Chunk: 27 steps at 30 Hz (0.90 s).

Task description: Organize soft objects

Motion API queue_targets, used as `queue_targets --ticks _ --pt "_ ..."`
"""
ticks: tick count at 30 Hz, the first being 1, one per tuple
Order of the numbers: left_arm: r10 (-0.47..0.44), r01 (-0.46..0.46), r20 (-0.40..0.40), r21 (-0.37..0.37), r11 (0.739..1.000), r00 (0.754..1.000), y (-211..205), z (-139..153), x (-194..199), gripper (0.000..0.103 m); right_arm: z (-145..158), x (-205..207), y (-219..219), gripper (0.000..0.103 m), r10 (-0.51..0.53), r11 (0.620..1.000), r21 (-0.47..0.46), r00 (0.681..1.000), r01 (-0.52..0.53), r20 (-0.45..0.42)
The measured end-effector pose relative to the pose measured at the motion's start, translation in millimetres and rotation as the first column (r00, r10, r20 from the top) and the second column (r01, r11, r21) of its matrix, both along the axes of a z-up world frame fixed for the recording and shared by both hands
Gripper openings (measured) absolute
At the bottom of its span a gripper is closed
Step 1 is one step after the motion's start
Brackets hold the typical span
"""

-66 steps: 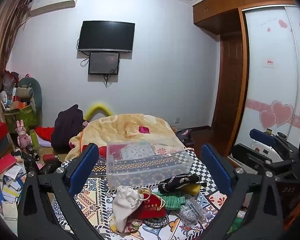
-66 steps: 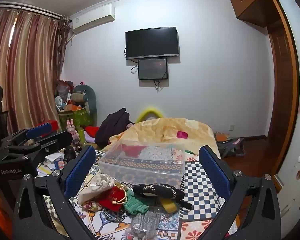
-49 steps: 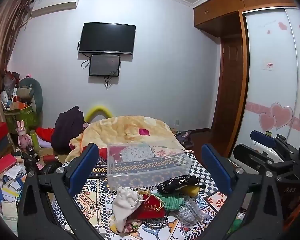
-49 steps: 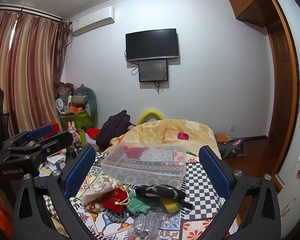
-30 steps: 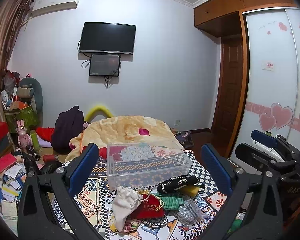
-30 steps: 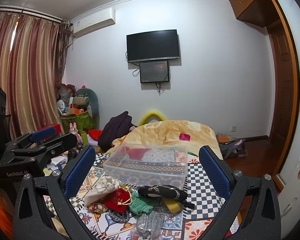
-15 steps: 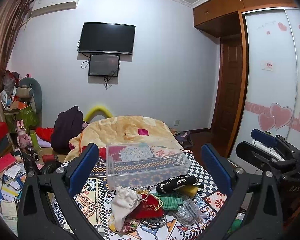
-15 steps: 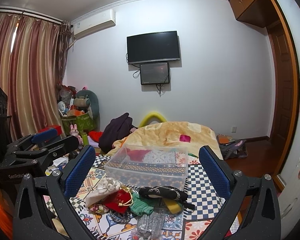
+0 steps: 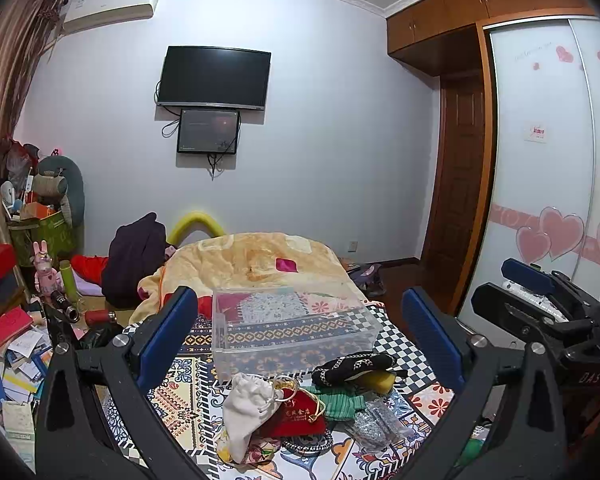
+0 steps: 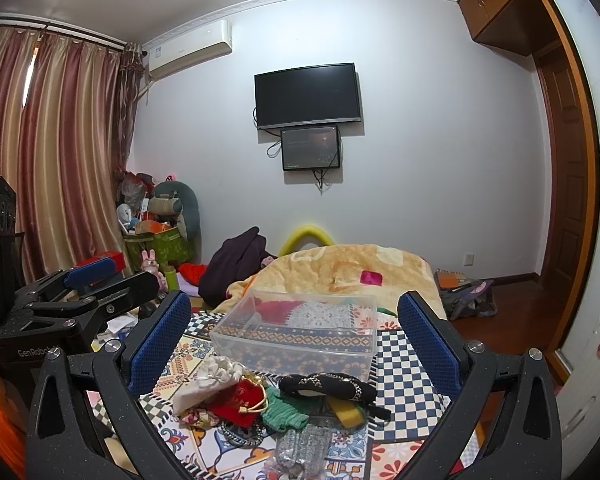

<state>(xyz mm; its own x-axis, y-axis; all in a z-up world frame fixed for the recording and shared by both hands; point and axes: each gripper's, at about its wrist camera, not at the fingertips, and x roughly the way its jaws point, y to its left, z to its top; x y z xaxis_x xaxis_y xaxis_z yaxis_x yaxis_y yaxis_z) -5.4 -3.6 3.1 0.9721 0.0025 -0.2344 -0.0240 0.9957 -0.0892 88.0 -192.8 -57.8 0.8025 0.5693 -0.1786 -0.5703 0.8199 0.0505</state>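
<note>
A pile of soft objects lies on a patterned cloth: a white drawstring pouch (image 9: 246, 406) (image 10: 204, 380), a red pouch (image 9: 300, 412) (image 10: 240, 400), a green knit piece (image 9: 338, 400) (image 10: 282, 408), a black patterned item (image 9: 354, 364) (image 10: 328, 386), a yellow sponge (image 9: 376, 380) (image 10: 348, 412) and a silvery mesh piece (image 9: 374, 424) (image 10: 300, 448). Behind them stands an empty clear plastic box (image 9: 288, 332) (image 10: 300, 332). My left gripper (image 9: 300, 332) is open and held above the pile. My right gripper (image 10: 294, 336) is open, also above it.
A bed with a yellow blanket (image 9: 252, 260) lies behind the box. Books, toys and a green bin (image 9: 40, 232) crowd the left side. A wardrobe with heart stickers (image 9: 548, 200) and a wooden door (image 10: 568, 200) stand to the right. A TV (image 9: 214, 78) hangs on the far wall.
Both grippers have drifted slightly; the pile and box sit a little lower in the views. Nothing was taken hold of.
</note>
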Motion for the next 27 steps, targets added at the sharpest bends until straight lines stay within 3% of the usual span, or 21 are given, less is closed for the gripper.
queue_targets --ticks 21,27 --pt "-0.003 0.003 -0.002 -0.003 1.000 1.000 -0.3 0.7 -0.1 0.103 -0.4 -0.1 -2.0 0.103 0.004 1.000 0.004 1.000 -0.004 0.000" --pt "-0.005 0.005 -0.033 -0.009 1.000 0.999 1.5 -6.4 6.2 0.103 -5.4 4.9 -1.7 0.103 0.000 1.000 -0.004 1.000 0.000 -0.018"
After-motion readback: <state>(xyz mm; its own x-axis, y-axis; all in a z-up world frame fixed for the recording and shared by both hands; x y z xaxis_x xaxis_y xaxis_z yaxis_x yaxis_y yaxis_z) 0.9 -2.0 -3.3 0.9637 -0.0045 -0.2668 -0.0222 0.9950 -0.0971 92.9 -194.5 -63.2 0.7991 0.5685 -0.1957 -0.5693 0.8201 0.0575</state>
